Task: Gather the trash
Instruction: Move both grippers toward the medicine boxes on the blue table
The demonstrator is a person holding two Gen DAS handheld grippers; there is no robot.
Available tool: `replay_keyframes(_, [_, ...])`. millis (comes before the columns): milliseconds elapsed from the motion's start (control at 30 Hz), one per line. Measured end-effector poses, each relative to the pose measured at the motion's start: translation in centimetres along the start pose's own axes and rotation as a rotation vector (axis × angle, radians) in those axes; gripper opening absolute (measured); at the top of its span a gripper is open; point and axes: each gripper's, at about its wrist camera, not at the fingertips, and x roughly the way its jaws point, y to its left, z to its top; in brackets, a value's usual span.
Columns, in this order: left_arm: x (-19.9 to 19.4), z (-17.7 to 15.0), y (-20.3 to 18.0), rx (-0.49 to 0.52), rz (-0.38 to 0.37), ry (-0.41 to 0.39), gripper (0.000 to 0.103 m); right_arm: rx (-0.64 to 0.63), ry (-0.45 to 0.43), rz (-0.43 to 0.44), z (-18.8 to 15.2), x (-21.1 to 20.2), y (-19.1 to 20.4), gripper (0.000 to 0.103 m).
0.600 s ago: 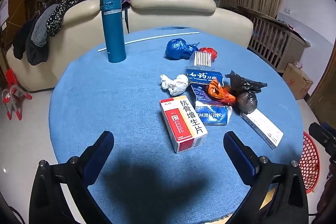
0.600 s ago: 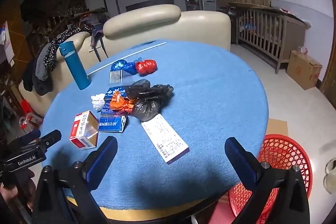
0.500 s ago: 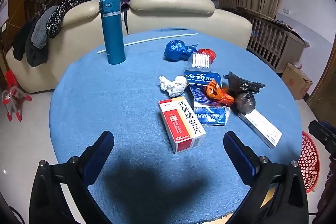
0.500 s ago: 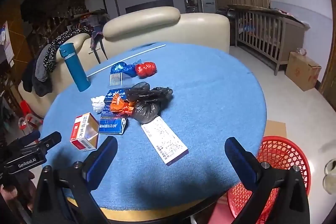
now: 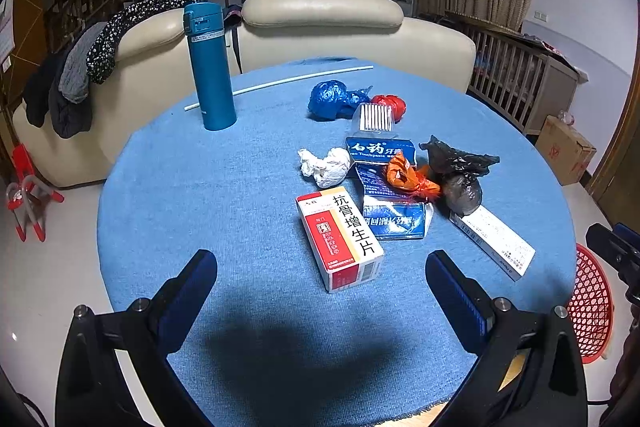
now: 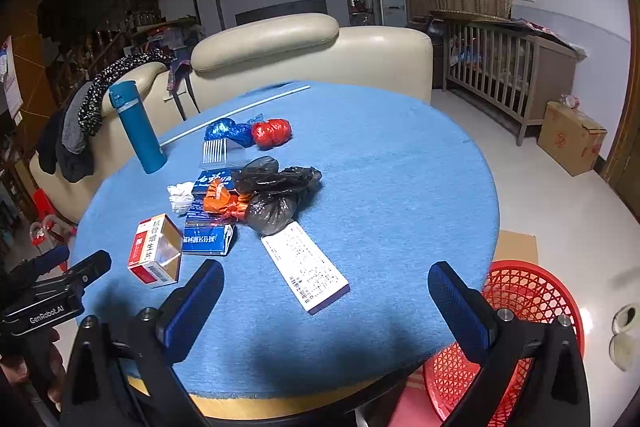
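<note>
Left gripper (image 5: 320,275) spread wide, nothing between the jaws, tilted down over the round table (image 5: 180,187). Just ahead of the jaws, toward the right one: red-and-white box (image 5: 340,235), lying flat on the blue cloth. Beyond it a blue carton (image 5: 394,221), an orange wad (image 5: 408,177), a white crumpled tissue (image 5: 326,167). Ahead and right of the right jaw: a black bag (image 5: 460,175) resting against a long white box (image 5: 494,241). Far ahead: blue bag (image 5: 332,99), red bag (image 5: 390,105), teal bottle (image 5: 210,67) upright, off to the left.

Right gripper (image 6: 324,291) likewise spread wide and empty, tilted down at the table edge. Between the jaws, just ahead: the long white box (image 6: 306,265). Left of the left jaw: the red-and-white box (image 6: 154,251). Under and right of the right jaw, on the floor beside the table: red basket (image 6: 520,311). At far left, the other gripper in a hand (image 6: 28,351).
</note>
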Motion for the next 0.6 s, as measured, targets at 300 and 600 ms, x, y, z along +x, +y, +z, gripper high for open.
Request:
replay_keyframes(300, [-0.18, -0.16, 0.08, 0.005, 0.005, -0.004, 0.103, -0.004, -0.002, -0.010, -0.28, 0.03, 0.10, 0.103])
replay_keyframes(600, [-0.41, -0.45, 0.25, 0.011, 0.019, -0.016, 0.103, 0.005, 0.012, -0.017, -0.86, 0.60, -0.45, 0.103])
